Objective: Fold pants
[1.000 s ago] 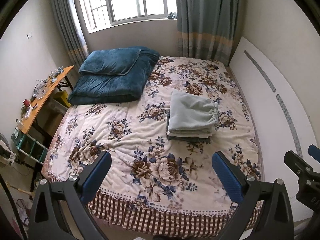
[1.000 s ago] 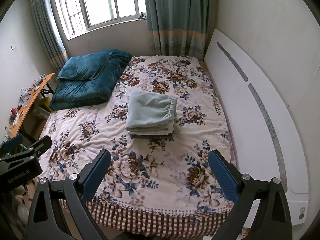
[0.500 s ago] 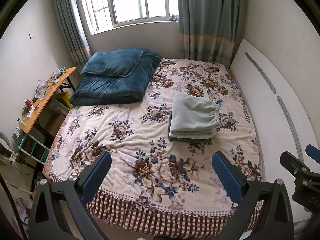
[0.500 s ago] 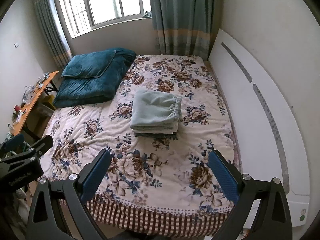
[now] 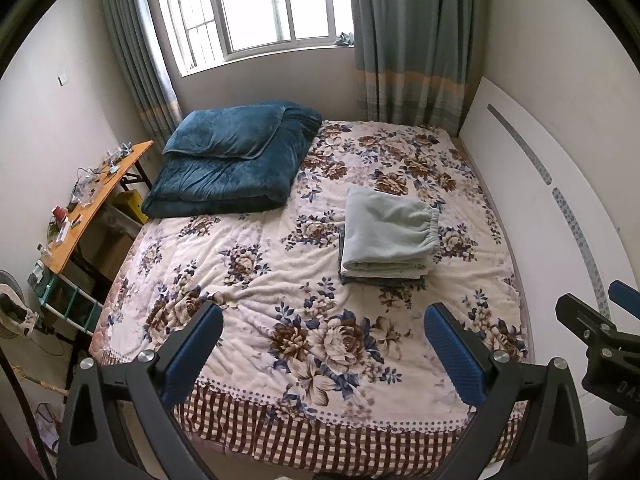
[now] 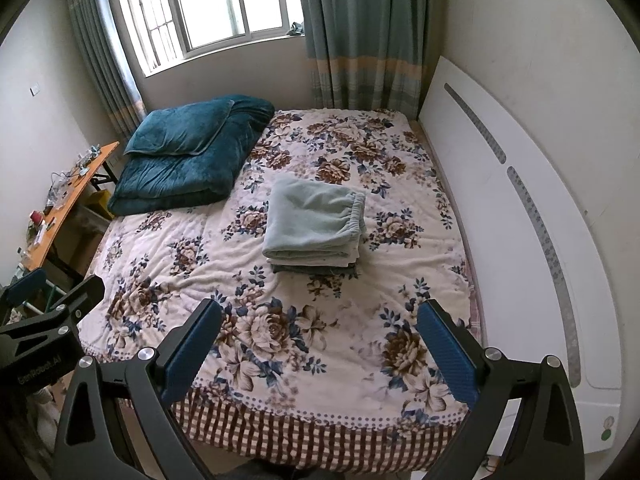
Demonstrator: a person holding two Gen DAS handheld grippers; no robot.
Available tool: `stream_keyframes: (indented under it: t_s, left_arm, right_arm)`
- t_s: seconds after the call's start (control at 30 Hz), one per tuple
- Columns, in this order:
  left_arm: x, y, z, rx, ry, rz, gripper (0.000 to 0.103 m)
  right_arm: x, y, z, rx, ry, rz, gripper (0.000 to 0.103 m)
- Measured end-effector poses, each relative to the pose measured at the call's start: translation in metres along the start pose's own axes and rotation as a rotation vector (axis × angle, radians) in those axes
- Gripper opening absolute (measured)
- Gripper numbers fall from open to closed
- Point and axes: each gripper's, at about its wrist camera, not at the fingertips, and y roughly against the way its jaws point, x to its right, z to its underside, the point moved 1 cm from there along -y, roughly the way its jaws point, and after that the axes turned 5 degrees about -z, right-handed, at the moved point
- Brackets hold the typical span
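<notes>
We hold the left gripper (image 5: 322, 344) and right gripper (image 6: 318, 340) spread wide and empty above the foot of the bed (image 6: 340, 364), well clear of the pants (image 6: 314, 220), which lie folded on a darker garment (image 6: 312, 270), apparently finished.

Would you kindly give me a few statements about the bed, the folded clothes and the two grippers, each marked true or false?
1. The light green pants lie folded on top of a darker folded garment. True.
2. The left gripper is shut on the pants. False: its jaws stand wide open above the near end of the floral bedspread, holding nothing.
3. The dark teal quilt sits at the far left of the bed, near the window. True.
4. The right gripper touches the stack. False: it is open and apart from it.
5. The pants' elastic waistband faces the white headboard. True.
</notes>
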Motion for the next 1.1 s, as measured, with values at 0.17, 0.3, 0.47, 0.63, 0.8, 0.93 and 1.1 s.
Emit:
stream_keyframes:
  t_s: [0.17, 0.3, 0.47, 0.63, 0.8, 0.93, 1.1]
  left_arm:
    - [0.0000, 0.0014, -0.0001, 0.006, -0.003, -0.007, 0.103]
    - [0.0009, 0.0016, -0.0008, 0.007, -0.004, -0.006, 0.103]
    - [0.0008, 0.0028, -0.0012, 0.006, -0.004, -0.005, 0.103]
    - [0.0004, 0.0052, 0.0013, 0.007, -0.002, -0.006, 0.103]
    - [0.0013, 0.0061, 0.0015, 0.008, -0.001, -0.003, 0.103]
    - [0.0022, 0.0075, 0.0010, 0.009, -0.004, 0.001, 0.103]
    - [0.0047, 0.0095, -0.0005, 0.010, -0.014, 0.004, 0.103]
  right_arm:
    - [-0.0006, 0.0007, -0.0002, 0.001, -0.003, 0.001, 0.100]
    - [-0.0003, 0.0007, 0.0003, 0.001, 0.000, 0.001, 0.100]
    - [-0.0020, 0.0013, 0.0009, 0.001, 0.002, 0.002, 0.100]
    - [-0.0021, 0.0010, 0.0000, 0.001, 0.001, 0.002, 0.100]
    - [-0.0014, 0.0002, -0.0017, 0.001, 0.003, 0.000, 0.100]
    - [-0.0014, -0.0007, -0.0032, 0.000, 0.006, 0.000, 0.100]
    - [-0.0023, 0.0015, 0.0011, -0.002, 0.003, -0.002, 0.100]
